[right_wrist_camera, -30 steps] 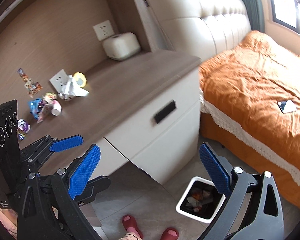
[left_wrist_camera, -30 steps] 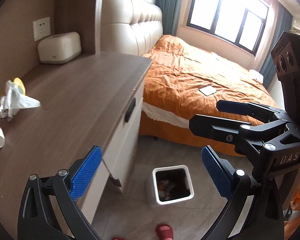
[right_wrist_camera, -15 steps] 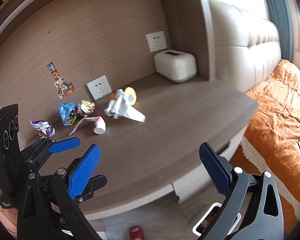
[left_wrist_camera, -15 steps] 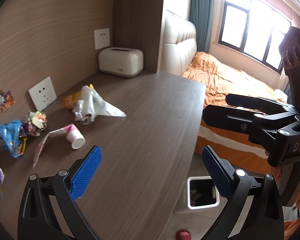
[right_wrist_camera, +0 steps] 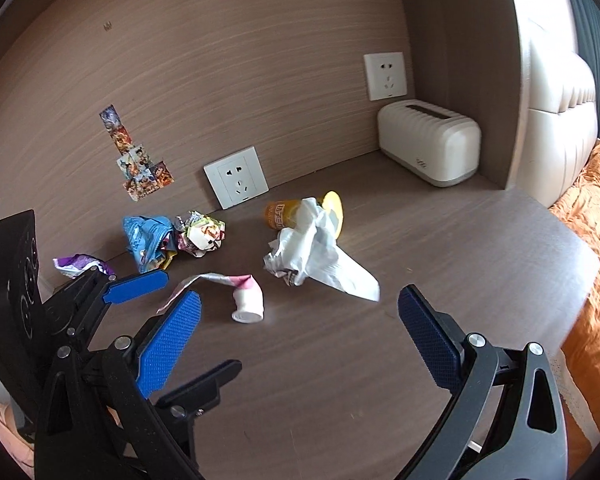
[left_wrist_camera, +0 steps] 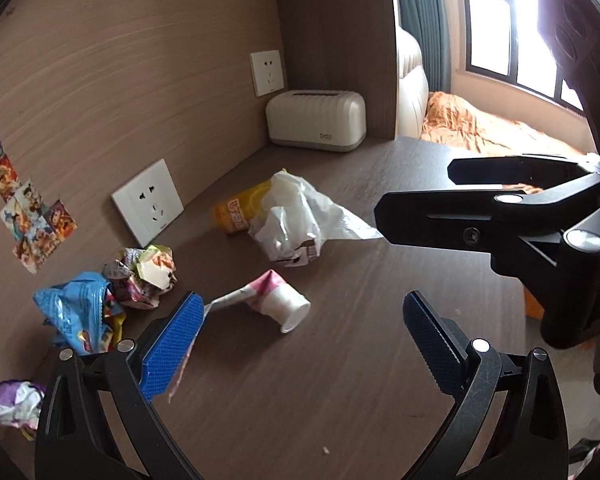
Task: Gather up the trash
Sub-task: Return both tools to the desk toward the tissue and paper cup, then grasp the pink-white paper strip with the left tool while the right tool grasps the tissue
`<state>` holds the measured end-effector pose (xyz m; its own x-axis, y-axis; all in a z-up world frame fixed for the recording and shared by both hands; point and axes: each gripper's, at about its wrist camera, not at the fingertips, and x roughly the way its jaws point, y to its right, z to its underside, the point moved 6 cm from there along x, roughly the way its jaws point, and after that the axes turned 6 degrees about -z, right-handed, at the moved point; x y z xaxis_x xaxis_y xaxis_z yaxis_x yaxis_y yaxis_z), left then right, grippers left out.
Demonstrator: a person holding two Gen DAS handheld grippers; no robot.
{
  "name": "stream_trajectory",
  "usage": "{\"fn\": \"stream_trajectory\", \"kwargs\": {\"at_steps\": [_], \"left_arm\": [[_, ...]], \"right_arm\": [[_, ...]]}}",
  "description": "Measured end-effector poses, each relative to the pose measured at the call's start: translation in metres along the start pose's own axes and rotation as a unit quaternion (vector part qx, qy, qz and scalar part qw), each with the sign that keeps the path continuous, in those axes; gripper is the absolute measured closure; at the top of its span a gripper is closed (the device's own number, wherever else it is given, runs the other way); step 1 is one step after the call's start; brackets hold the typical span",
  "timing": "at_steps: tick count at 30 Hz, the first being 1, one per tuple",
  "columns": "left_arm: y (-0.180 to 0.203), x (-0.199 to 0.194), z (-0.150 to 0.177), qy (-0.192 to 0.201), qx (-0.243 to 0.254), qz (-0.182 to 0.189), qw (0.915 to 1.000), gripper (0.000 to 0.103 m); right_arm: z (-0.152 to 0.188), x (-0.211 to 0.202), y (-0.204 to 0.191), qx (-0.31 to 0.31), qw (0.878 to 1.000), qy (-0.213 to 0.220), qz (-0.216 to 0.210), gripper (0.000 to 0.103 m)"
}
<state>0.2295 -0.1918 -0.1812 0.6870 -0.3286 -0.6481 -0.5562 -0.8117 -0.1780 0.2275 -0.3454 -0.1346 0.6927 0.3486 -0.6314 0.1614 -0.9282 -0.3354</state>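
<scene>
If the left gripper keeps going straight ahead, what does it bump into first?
Probably the small white plastic cup with the pink wrapper, lying on the brown wooden desk just ahead between the left gripper's open jaws. Depth is hard to judge.

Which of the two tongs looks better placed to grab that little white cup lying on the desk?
Probably the left tongs: open and empty, with the white cup lying just ahead between the fingers. The right tongs, also open, have it off toward one finger.
</scene>
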Motion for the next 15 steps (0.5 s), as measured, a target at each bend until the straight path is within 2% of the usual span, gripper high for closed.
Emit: {"fn": "stream_trajectory", "kwargs": {"at_steps": [5, 9, 15], "left_arm": [[-0.035, 0.026, 0.005, -0.009, 0.001, -0.016, 0.9998, 0.005], [-0.059, 0.040, 0.012, -0.027, -0.005, -0.014, 0.9995, 0.005], [-0.070, 0.058, 0.020, -0.046, 0.002, 0.002, 0.9989, 0.005]], "right_arm": [[-0.010, 0.042, 0.005, -0.014, 1.000, -0.011, 0.023, 0.004], [-0.014, 0.065, 0.011, 0.002, 0.999, -0.016, 0.027, 0.004], [-0.017, 0.090, 0.017, 0.015, 0.999, -0.024, 0.036, 0.004]]}}
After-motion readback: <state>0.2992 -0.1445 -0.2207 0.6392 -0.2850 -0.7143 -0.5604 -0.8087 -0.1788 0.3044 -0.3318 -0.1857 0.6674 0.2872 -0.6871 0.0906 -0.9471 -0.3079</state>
